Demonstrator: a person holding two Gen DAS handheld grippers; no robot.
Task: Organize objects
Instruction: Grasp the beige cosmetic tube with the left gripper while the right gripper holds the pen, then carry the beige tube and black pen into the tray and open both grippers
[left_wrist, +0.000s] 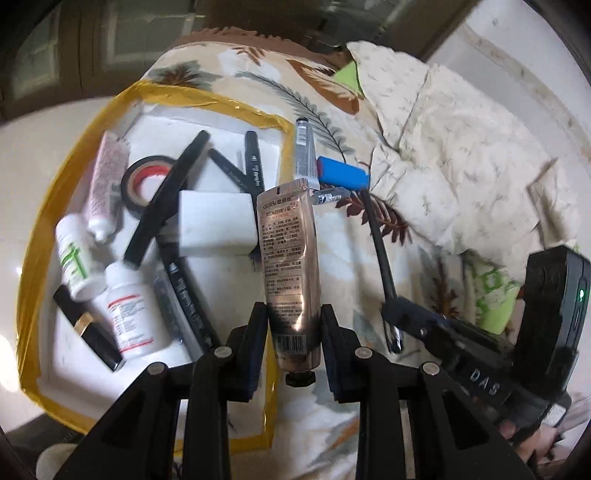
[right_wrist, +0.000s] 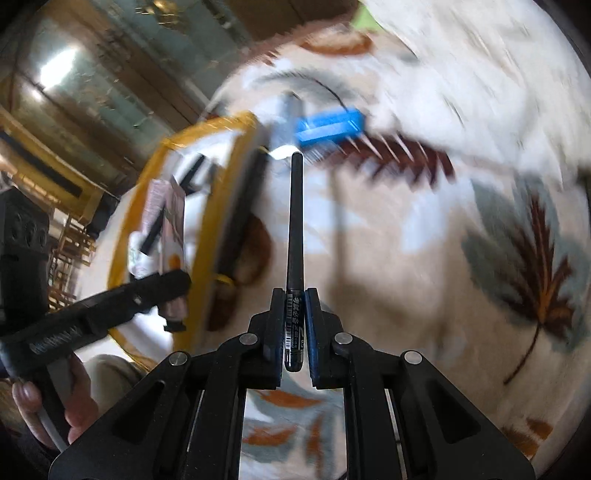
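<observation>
My left gripper (left_wrist: 293, 325) is shut on a rose-gold cream tube (left_wrist: 290, 258), held upright over the right edge of the white box with yellow tape rim (left_wrist: 74, 155). My right gripper (right_wrist: 293, 317) is shut on a black pen (right_wrist: 295, 229) that points forward above the leaf-print blanket; it shows in the left wrist view too (left_wrist: 380, 254). A blue flat case (left_wrist: 343, 175), a grey tube (left_wrist: 304, 151) and a small silver pen (left_wrist: 328, 195) lie on the blanket beside the box. The right wrist view is motion-blurred.
The box holds two white pill bottles (left_wrist: 129, 314), a pink tube (left_wrist: 105, 181), a tape roll (left_wrist: 146, 181), a white block (left_wrist: 216, 223), black markers (left_wrist: 255, 166) and a lipstick (left_wrist: 86, 328). A crumpled cream quilt (left_wrist: 461, 155) lies at the right.
</observation>
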